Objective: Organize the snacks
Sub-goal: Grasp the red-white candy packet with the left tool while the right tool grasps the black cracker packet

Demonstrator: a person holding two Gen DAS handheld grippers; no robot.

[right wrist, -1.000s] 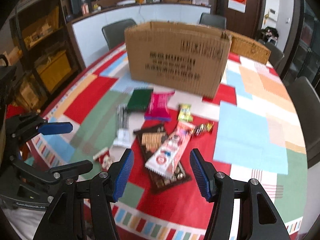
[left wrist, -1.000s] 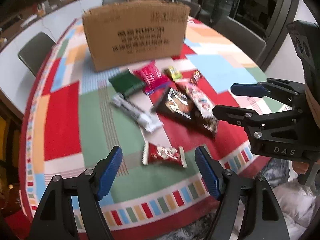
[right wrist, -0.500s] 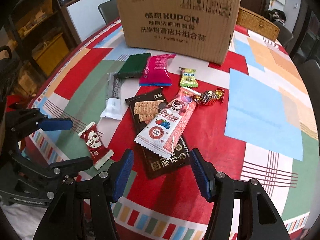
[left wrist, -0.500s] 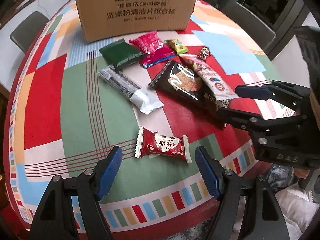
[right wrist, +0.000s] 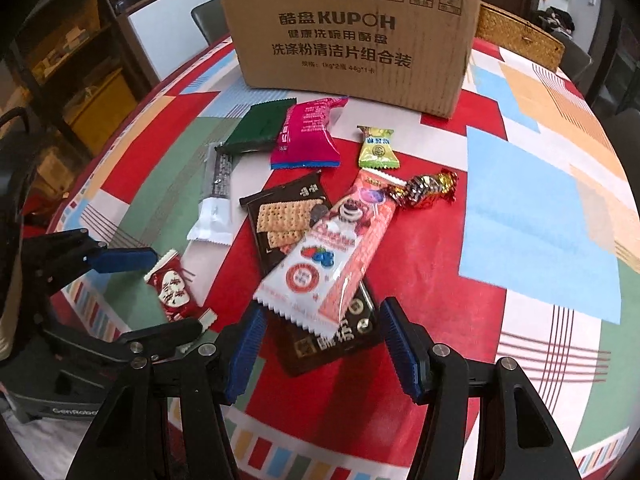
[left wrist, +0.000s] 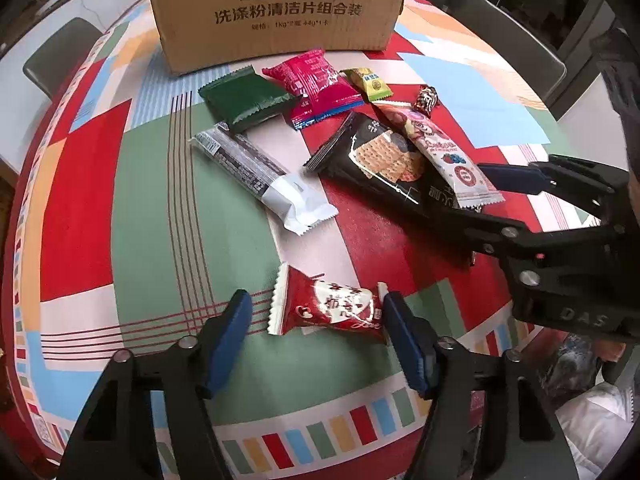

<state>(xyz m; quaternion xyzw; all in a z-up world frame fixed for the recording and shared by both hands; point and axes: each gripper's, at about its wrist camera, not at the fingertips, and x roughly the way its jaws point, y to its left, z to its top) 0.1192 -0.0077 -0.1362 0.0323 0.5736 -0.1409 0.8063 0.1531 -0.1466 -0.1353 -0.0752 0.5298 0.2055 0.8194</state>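
Observation:
Several snack packs lie in front of a cardboard box point(left wrist: 276, 8) on the table. My left gripper point(left wrist: 316, 320) is open, its jaws on either side of a small red candy pack point(left wrist: 328, 308), which also shows in the right wrist view point(right wrist: 174, 290). My right gripper point(right wrist: 320, 340) is open around the near end of a black cracker pack point(right wrist: 288, 220) with a pink-and-white wafer pack point(right wrist: 332, 256) lying on top. Further back lie a green pack point(left wrist: 244, 100), a magenta pack point(left wrist: 316, 84), a grey-white bar point(left wrist: 260, 172), a yellow-green candy point(right wrist: 376, 148) and a foil candy point(right wrist: 424, 190).
The table wears a patchwork cloth point(left wrist: 120, 200) in red, green and blue. Its rounded front edge point(left wrist: 320, 432) is just under both grippers. A wicker basket point(right wrist: 520, 40) stands behind the box. Chairs point(left wrist: 60, 52) ring the table.
Both grippers have moved forward and down toward the snacks. The left one now straddles the red candy pack, the right one the cracker and wafer packs. Both stay open.

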